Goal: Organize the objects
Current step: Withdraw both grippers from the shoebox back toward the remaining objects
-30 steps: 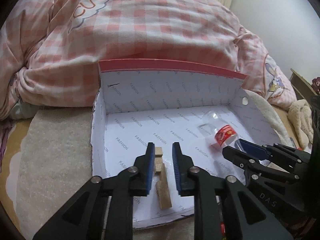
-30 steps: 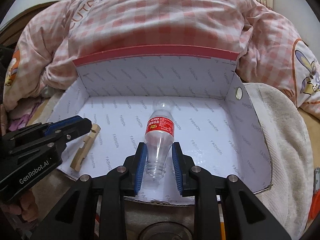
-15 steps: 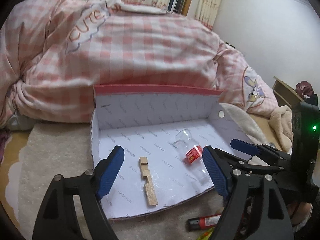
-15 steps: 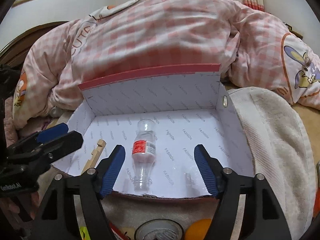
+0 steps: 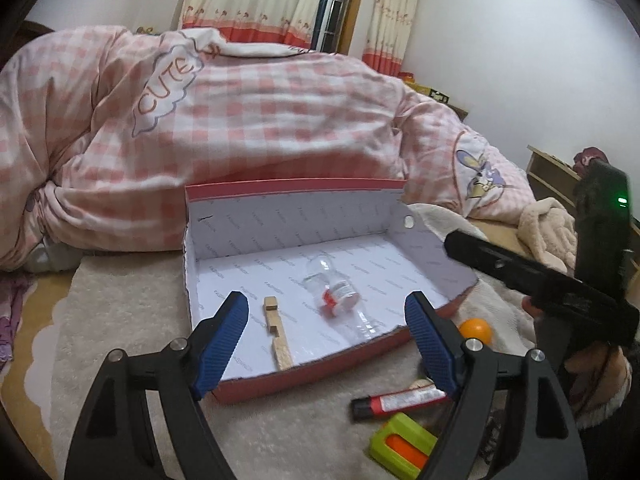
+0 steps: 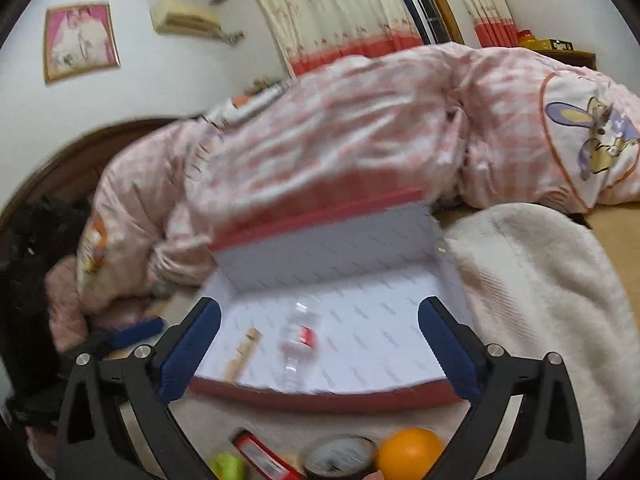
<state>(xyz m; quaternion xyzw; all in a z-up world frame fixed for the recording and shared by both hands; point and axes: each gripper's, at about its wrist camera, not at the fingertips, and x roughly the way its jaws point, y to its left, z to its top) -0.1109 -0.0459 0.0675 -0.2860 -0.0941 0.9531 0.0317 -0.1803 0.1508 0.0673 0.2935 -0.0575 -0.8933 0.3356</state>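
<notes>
On the beige rug before the bed sat the red box [image 5: 304, 376], white-lined and open-topped; left gripper [image 5: 326, 340] hung above its near wall with jaws spread wide, holding nothing; right gripper [image 6: 320, 350] likewise wide apart and empty, its view motion-blurred.

Leftmost inside the box lay the wooden block [image 5: 277, 334], a notched strip lying flat near the front wall; judged light, stiff, not slippery; best pinched across its narrow width at mid-length.

Right of it, apart from it, lay the plastic bottle [image 5: 334, 296] on its side, clear with a red label; apparently empty, so judged very light, thin-walled, prone to roll and to dent; take at the neck or across the labelled body, gently.

Outside the front wall, further right on the rug: red tube [image 5: 400, 400], smooth and round, likely to slip, grip mid-body; green case [image 5: 402, 446], rigid, grip across its short sides; tape roll [image 6: 340, 456], pinch through the rim; orange ball [image 6: 409, 454], round and smooth, grip across the widest part.
</notes>
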